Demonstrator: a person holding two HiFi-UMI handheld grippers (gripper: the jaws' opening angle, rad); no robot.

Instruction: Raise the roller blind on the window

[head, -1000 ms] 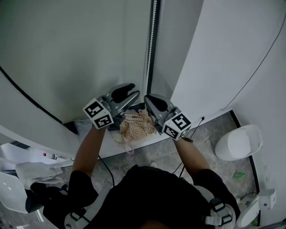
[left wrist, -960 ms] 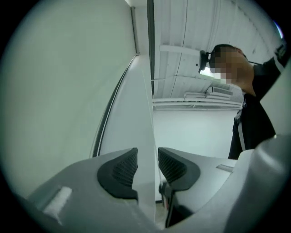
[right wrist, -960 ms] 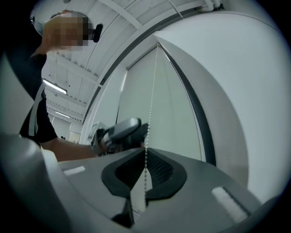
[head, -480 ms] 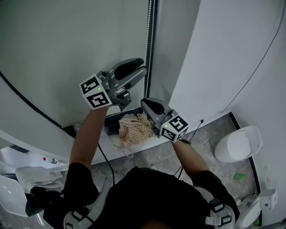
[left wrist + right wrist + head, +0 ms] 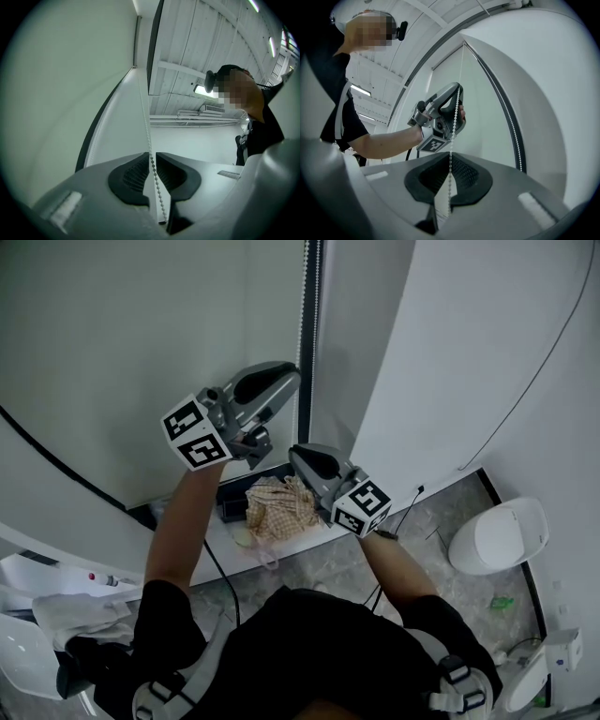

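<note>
- Pale walls (image 5: 487, 334) and a speckled grey floor (image 5: 328, 568) surround a tall window corner. A checked cloth (image 5: 281, 507) lies bunched on the sill (image 5: 234, 545) below.
- Left claw (image 5: 151, 158): the higher of the two, jaws closing. The bead chain (image 5: 145, 117) runs between the pads with a slim gap beside the beads, so it is not clamped yet.
- Right claw (image 5: 450, 159): lower down, above the sill cloth in the head view. It is clenched on the same chain, pads nipped tight on the beads.
- Chain runs taut and straight from right claw up to left claw, then on up beside the dark window frame (image 5: 314, 334).
- Roller blind (image 5: 141, 334): pale grey-green sheet, flat, left of the chain, covering the pane in view.
- Second strand of the chain loop hangs along the frame, clear of both claws.
</note>
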